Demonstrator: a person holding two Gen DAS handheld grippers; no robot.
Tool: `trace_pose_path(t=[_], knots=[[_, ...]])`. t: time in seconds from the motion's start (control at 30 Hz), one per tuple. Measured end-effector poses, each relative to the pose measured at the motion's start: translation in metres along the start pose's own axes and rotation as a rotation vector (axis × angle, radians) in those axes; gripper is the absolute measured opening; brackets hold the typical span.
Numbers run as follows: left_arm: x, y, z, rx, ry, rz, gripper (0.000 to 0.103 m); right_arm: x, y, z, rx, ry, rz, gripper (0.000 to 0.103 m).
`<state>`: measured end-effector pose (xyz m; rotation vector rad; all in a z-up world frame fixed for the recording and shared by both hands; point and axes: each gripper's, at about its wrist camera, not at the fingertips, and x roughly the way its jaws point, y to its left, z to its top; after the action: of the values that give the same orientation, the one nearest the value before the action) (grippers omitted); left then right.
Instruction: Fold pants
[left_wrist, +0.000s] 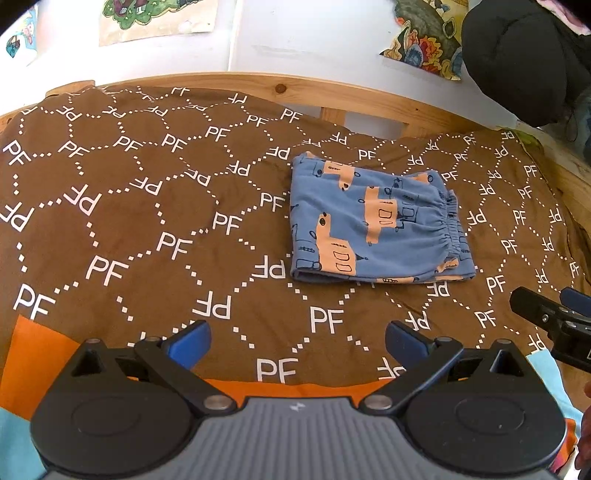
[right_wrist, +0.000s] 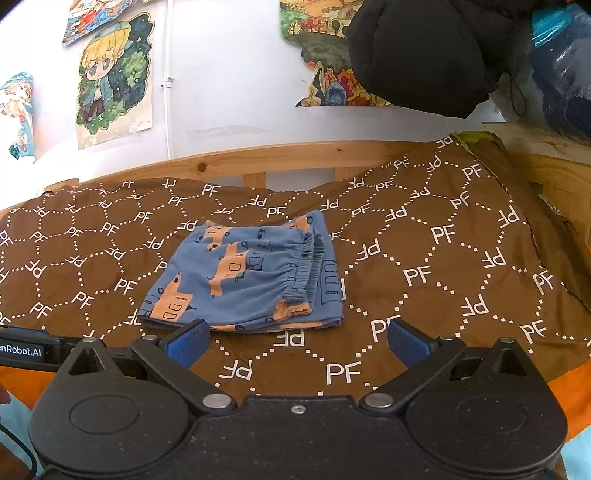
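Pants (left_wrist: 373, 225): you have them lying in a compact, layered rectangle on the brown bedspread (left_wrist: 147, 206), the gathered waistband (right_wrist: 301, 273) turned toward your right side.
Left gripper (left_wrist: 297, 339): jaws spread wide with nothing between them, near the front edge of the spread and well apart from the cloth.
Right gripper (right_wrist: 295, 338): jaws likewise apart and empty — the nearer blue pad sits just beside the bundle's front edge, though you cannot tell whether it touches.
Progress: judging by the stacked layers and tidy outline, your folding looks done or very nearly so.
Left to do: perhaps one flattening pass — the waistband end sits a little puffed and the edges do not quite line up.
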<state>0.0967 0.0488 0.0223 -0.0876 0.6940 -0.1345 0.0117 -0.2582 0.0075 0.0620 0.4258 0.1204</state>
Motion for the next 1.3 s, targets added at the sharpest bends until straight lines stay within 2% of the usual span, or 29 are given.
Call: trace_pose_path(t=[1.3], knots=[[0.0,-0.002,0.0005,0.01,0.0,0.0,0.103,-0.0002,-0.0006,-0.0012,0.008,0.008,-0.004,0.102]])
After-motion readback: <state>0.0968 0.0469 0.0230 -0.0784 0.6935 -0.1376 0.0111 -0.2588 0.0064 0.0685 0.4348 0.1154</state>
